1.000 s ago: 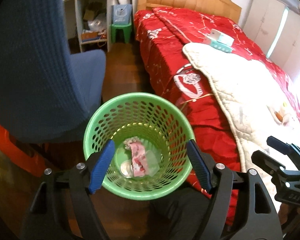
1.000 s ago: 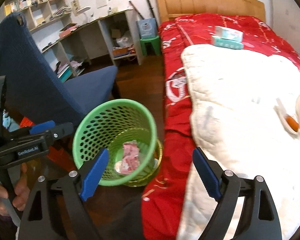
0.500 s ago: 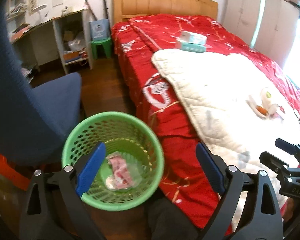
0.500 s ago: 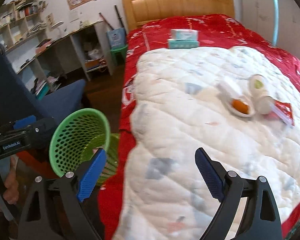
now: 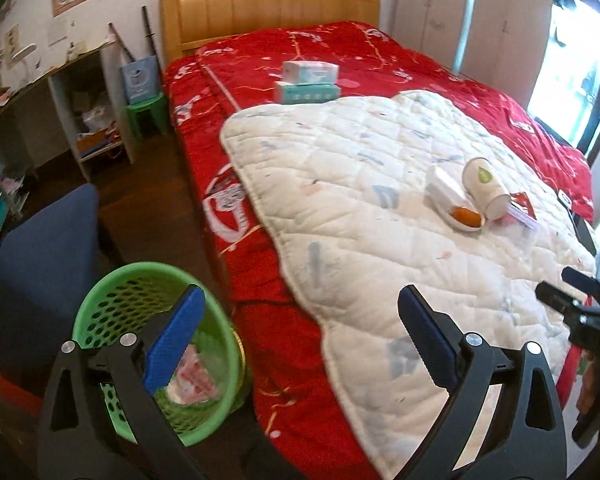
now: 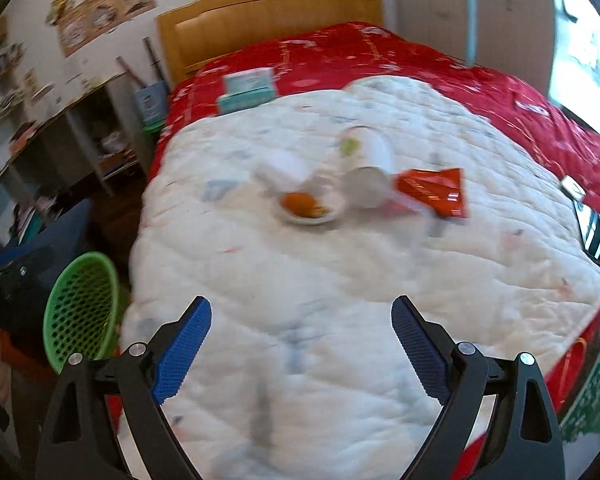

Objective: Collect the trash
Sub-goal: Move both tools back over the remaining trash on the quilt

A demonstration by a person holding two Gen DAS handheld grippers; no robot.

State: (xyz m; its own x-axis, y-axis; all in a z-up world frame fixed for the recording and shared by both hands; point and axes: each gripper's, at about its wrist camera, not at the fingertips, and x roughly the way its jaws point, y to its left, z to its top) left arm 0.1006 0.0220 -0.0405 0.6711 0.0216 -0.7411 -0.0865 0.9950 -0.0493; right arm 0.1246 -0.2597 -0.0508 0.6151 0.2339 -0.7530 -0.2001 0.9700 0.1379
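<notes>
Both grippers, left gripper [image 5: 300, 334] opening and right gripper [image 6: 300, 346] spread, hold nothing above the bed's near edge, while the tipped paper cup [image 6: 366, 168] mid-quilt [image 6: 300, 300] looks light and crushable, best pinched gently across its sides.

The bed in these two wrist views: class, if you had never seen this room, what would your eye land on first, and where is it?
Most striking is the red bedspread with a white quilt laid over it. Mid-quilt lies a small heap of litter: a tipped paper cup, a red wrapper beside it and a white dish holding something orange. On the floor beside the bed stands a green mesh basket with scraps already inside.
</notes>
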